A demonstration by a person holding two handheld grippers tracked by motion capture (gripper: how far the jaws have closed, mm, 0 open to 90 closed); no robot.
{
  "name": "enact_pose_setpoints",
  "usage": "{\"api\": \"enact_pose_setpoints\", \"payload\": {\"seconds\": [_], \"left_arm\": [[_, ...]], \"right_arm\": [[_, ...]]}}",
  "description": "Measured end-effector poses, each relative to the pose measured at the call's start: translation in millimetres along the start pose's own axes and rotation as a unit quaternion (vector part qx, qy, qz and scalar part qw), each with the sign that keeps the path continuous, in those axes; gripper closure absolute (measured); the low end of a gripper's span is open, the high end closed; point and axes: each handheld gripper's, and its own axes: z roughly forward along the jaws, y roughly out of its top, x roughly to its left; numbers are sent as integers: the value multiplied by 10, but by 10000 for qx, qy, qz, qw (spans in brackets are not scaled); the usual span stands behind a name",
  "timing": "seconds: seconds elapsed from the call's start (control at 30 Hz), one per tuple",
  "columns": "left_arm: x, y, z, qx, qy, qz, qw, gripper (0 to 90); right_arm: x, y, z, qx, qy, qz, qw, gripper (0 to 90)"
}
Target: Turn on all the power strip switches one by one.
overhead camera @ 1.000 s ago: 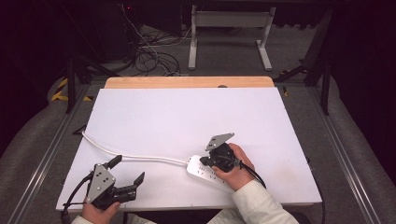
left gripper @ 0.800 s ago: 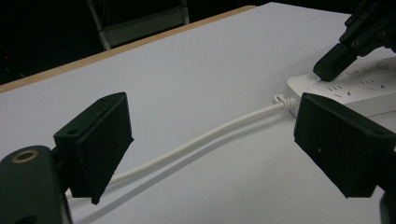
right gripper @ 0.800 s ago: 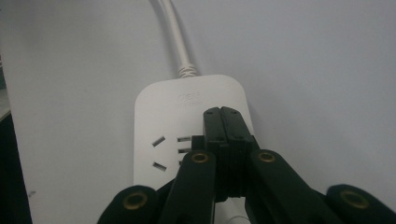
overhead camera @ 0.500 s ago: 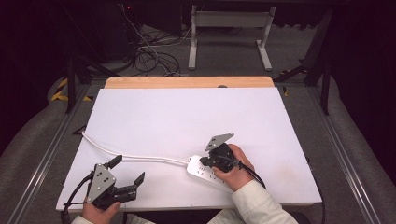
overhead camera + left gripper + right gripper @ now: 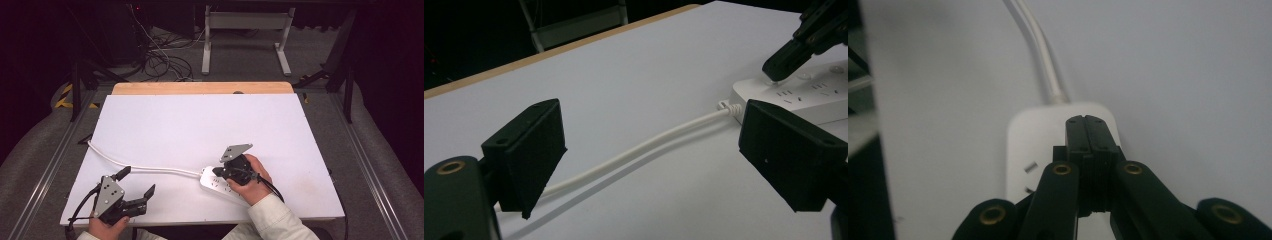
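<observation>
High view, table: my white table top is bare across its far half, up to the wooden strip along the far edge; open room lies to the left, right and beyond both tools.
High view, power strip: the white power strip lies near the front edge, right of centre; its white cable runs left and away toward the left edge.
High view, right gripper: my right gripper sits over the cable end of the strip, jaws together, nothing between them.
High view, left gripper: my left gripper rests near the front left corner, jaws spread wide and empty, well apart from the strip.
Left gripper view, jaws: my two black jaws stand far apart with bare table between them; the cable crosses the gap behind them, untouched.
Left gripper view, strip: the power strip lies at upper right, with my right gripper's tip pressed down on its top face.
Right gripper view, jaws: my right gripper is fully closed, pad against pad, its tip on the strip's rounded end, just short of where the cable enters.
</observation>
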Motion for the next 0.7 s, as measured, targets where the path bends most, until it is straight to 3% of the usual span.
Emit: {"api": "enact_pose_setpoints", "payload": {"seconds": [0.03, 0.13, 0.5, 0.6, 0.7], "left_arm": [[4, -1, 2, 4, 1, -3, 10000, 116], [16, -2, 2, -7, 3, -36, 10000, 116], [10, 1, -7, -12, 6, -14, 10000, 117], [11, -1, -8, -17, 12, -22, 10000, 116], [19, 1, -15, -26, 15, -1, 10000, 116]], "right_arm": [[-3, 32, -71, -195, 8, 61, 9998, 900], [-31, 68, -204, -377, -72, 99, 9992, 900], [25, 86, -247, -486, -137, -78, 9987, 895], [20, 107, -274, -579, -165, -63, 9982, 696], [1, 111, -308, -640, -178, -40, 9978, 564]]}}
